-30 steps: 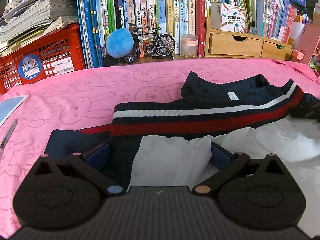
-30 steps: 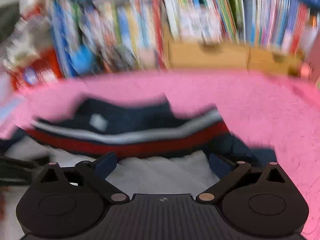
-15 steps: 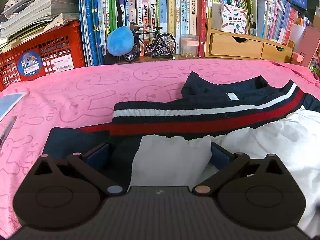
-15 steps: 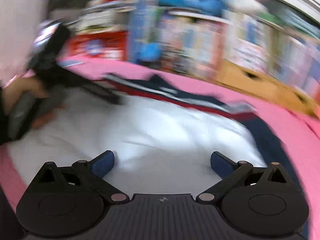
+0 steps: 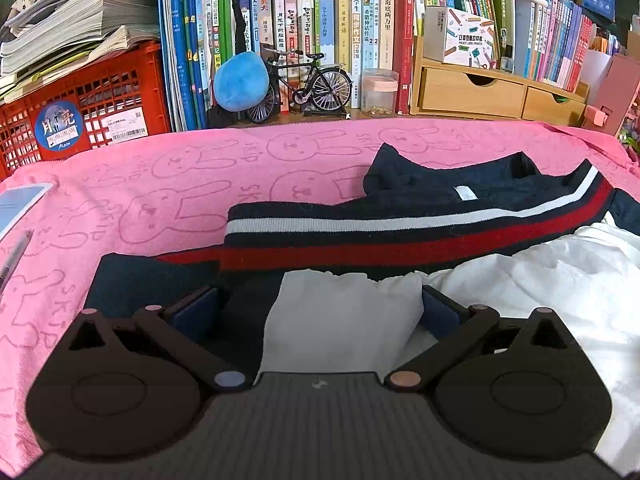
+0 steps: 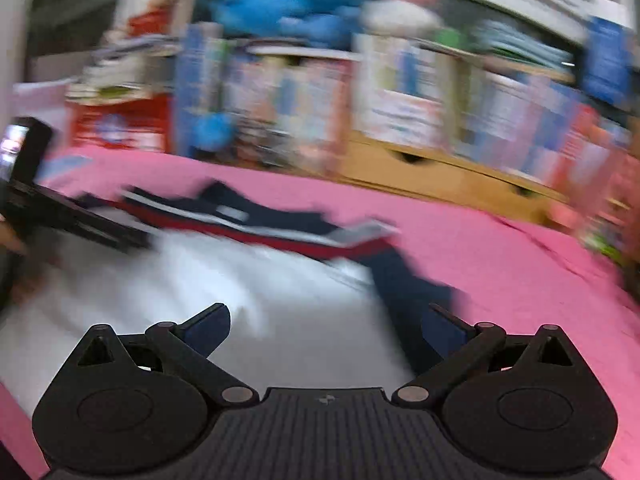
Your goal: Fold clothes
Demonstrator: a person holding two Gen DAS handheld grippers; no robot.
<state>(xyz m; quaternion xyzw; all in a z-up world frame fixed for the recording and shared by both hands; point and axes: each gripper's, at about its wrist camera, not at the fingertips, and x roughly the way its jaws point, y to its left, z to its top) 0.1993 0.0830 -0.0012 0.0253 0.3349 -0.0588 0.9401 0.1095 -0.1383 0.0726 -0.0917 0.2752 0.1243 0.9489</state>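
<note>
A navy, red and white striped polo shirt (image 5: pixel 400 232) lies spread on a pink rabbit-print towel (image 5: pixel 168 184) covering a desk, its navy collar toward a wall of books (image 5: pixel 320 32). The left gripper (image 5: pixel 320 312) sits low over the garment's near left part, its blue-padded fingers (image 5: pixel 196 312) spread wide on either side of a folded white flap; the pictures do not show the pads pressing on the cloth. The shirt's white body bunches up to the right.

The right wrist view is smeared with motion blur. There the right gripper (image 6: pixel 326 326) is also spread wide with nothing between its fingers, above the white fabric (image 6: pixel 240 292), with a navy sleeve (image 6: pixel 408 296) trailing toward its right finger. The left gripper (image 6: pixel 76 220) appears at the far left edge of that view, resting on the shirt.

Behind the towel stand a red plastic crate (image 5: pixel 84 108), a blue plush ball (image 5: pixel 240 82), a model bicycle (image 5: pixel 304 86) and wooden desk drawers (image 5: pixel 496 94).
</note>
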